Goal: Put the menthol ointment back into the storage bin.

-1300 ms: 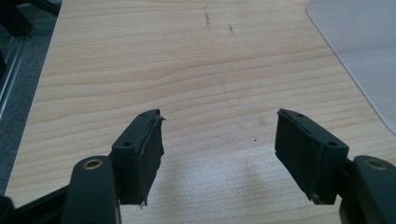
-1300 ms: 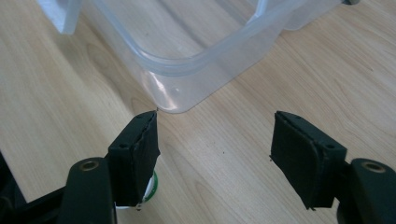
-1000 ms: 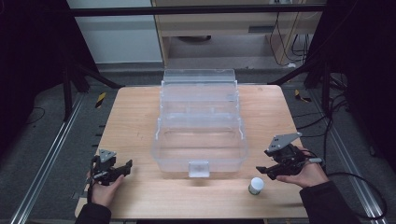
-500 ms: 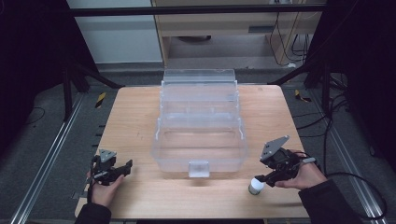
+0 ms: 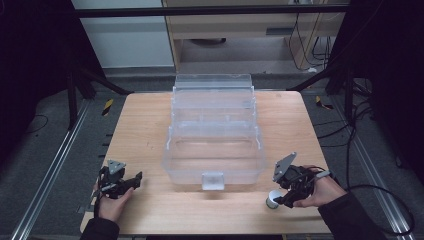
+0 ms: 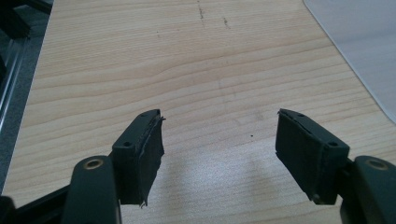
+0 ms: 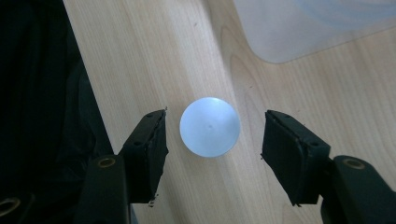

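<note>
Looking straight down, your right gripper (image 7: 212, 154) has its jaws wide apart with the small white bottle (image 7: 210, 133) sitting between them, not touching either one. The bottle stands on the wooden table (image 5: 150, 130), near the front edge and just right of the clear plastic box (image 5: 215, 145). Your left gripper (image 6: 219, 154) rests over bare wood at the near left with its jaws apart and nothing in them. If you close too fast or off to one side, one jaw could push the bottle first and knock it over. It is round, so it might roll off the near edge.
</note>
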Motion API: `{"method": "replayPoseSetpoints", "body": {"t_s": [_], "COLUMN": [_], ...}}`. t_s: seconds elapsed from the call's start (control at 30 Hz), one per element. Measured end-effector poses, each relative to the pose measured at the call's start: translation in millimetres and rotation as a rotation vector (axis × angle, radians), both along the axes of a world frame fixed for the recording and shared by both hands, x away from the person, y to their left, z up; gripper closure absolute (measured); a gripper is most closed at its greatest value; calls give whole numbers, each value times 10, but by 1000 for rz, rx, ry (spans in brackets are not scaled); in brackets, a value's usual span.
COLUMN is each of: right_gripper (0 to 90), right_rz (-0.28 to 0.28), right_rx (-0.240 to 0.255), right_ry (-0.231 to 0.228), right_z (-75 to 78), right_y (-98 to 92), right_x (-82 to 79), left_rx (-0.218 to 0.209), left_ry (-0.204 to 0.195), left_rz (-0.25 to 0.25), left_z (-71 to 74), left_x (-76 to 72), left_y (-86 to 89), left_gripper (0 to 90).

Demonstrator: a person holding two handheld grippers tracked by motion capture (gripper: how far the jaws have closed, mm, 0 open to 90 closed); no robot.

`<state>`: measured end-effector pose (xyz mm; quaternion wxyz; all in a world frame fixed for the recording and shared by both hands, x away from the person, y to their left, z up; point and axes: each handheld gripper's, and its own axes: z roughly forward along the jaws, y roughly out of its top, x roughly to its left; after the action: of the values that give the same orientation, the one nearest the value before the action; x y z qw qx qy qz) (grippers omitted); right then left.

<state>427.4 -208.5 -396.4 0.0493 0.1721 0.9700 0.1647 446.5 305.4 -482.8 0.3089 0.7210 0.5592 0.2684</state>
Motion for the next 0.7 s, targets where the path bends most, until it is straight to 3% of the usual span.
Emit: {"method": "replayPoseSetpoints", "body": {"t_s": [0.47, 0.7], "right_gripper": [419, 436], "right_rz": [46, 47], "right_rx": [-126, -142], "right_ry": [48, 63], "right_z": [-223, -300], "right_y": [127, 156], "right_x": [41, 78], "left_rx": [11, 12], "left_ry": [2, 5], "left_rz": [-6, -8], "left_z": [-2, -3], "left_x": [0, 1], "left_y": [-12, -15], "left_gripper": [316, 316]}}
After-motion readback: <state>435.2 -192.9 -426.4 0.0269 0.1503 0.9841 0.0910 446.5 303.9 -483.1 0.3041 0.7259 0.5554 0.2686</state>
